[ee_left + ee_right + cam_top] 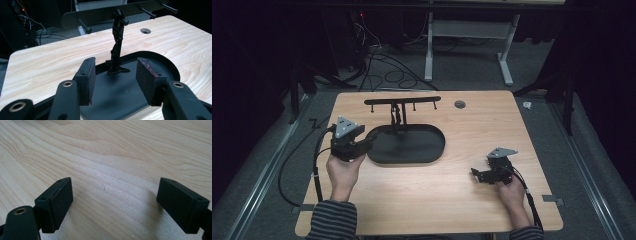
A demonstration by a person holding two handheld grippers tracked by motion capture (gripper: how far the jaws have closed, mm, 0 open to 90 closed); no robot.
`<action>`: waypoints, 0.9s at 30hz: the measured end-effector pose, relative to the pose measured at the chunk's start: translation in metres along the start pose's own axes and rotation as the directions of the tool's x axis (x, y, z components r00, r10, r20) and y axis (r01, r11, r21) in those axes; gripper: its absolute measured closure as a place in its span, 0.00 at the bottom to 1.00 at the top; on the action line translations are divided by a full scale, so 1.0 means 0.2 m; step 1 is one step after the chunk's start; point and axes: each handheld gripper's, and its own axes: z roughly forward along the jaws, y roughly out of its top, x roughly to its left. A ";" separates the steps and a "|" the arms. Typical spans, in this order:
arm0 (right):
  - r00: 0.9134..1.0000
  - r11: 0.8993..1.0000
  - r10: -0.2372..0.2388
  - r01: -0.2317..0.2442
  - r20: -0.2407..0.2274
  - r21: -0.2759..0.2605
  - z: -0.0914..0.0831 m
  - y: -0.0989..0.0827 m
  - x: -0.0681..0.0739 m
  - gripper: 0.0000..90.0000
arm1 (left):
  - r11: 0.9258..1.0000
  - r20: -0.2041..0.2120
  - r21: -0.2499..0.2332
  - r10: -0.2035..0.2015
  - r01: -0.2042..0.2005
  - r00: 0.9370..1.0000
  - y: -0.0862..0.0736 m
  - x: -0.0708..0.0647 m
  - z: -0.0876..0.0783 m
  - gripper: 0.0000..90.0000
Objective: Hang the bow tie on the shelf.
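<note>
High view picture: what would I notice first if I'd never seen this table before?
Probably the black stand: an oval base in the middle of the wooden table, with a thin post holding up a bar with little pegs. Next, the two hand-held tools: the left gripper has its open jaws at the base's left edge. The right gripper rests apart near the table's right side, jaws open over bare wood.

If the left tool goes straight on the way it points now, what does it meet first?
Probably the black upright post of the stand, which rises from the oval base directly ahead between the open jaws of the left tool. Exact depth is unclear.
</note>
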 end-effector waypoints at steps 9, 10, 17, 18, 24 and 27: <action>1.000 1.000 0.000 0.000 0.000 0.000 0.00 0.00 0.00 0.16 | 1.000 -0.013 0.012 -0.002 0.002 1.000 -0.05 0.00 -0.02 0.55; 1.000 1.000 0.000 0.000 0.000 0.000 0.00 0.00 0.00 0.16 | 1.000 -0.014 0.012 -0.007 0.007 1.000 -0.06 0.00 -0.03 0.55; 1.000 1.000 -0.001 0.001 0.000 0.000 0.00 0.00 0.00 0.16 | 1.000 -0.014 0.016 -0.021 0.021 1.000 -0.09 0.01 -0.05 0.54; 1.000 1.000 -0.001 0.001 0.000 0.000 0.00 0.00 0.00 0.16 | 1.000 -0.015 0.016 -0.022 0.022 1.000 -0.10 0.01 -0.05 0.54; 1.000 1.000 0.000 0.000 0.000 0.000 0.00 0.00 0.00 0.16 | 0.999 -0.015 0.027 -0.021 0.021 1.000 -0.11 0.00 -0.05 0.53; 1.000 1.000 0.000 0.000 0.000 0.000 0.00 0.00 0.00 0.16 | 0.999 -0.016 0.027 -0.023 0.024 1.000 -0.12 0.00 -0.06 0.53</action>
